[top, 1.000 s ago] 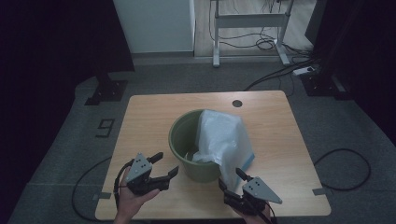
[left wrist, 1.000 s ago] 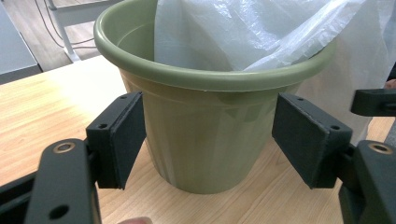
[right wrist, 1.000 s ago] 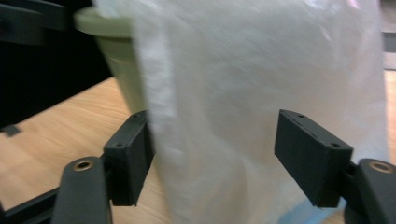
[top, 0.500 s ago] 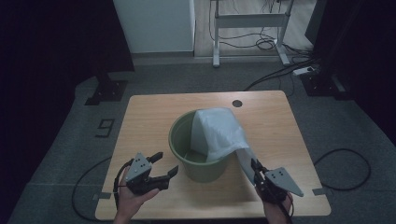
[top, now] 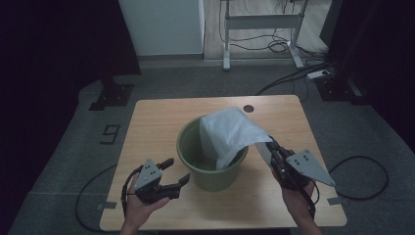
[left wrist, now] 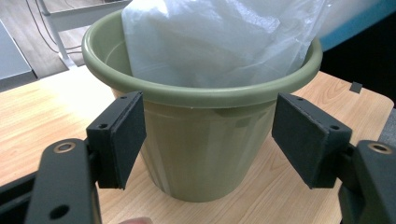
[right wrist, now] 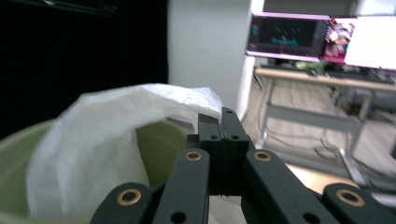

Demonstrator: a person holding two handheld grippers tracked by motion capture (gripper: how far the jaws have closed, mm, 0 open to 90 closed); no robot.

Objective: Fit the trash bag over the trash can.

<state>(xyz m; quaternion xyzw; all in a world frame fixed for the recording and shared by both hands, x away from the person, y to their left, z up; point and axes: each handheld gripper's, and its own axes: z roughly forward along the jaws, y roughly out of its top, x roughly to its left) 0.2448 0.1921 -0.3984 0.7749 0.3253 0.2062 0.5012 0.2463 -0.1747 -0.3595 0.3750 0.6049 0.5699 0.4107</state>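
A green plastic bucket (top: pixel 210 172) stands in the middle of the wooden table (top: pixel 156 122). A white plastic bag (top: pixel 230 132) sits partly inside it and rises above the rim. My right gripper (top: pixel 268 145) is shut on the bag's edge at the bucket's right side, pulling it out to the right. In the right gripper view the bag (right wrist: pixel 116 149) hangs from the closed jaws above the bucket (right wrist: pixel 159 135). My left gripper (top: pixel 177 172) is open, low at the bucket's left front. In the left gripper view the bucket (left wrist: pixel 201 144) stands just beyond the spread pads (left wrist: pixel 119 135).
A round cable hole (top: pixel 248 108) lies near the table's far edge. Cables (top: pixel 364 171) run over the grey floor around the table. A metal desk frame (top: pixel 264 24) and a white cabinet (top: pixel 161 24) stand beyond it.
My right gripper has moved from the bucket's front to its right side and upward, stretching the bag's edge outward. The left gripper has stayed in place.
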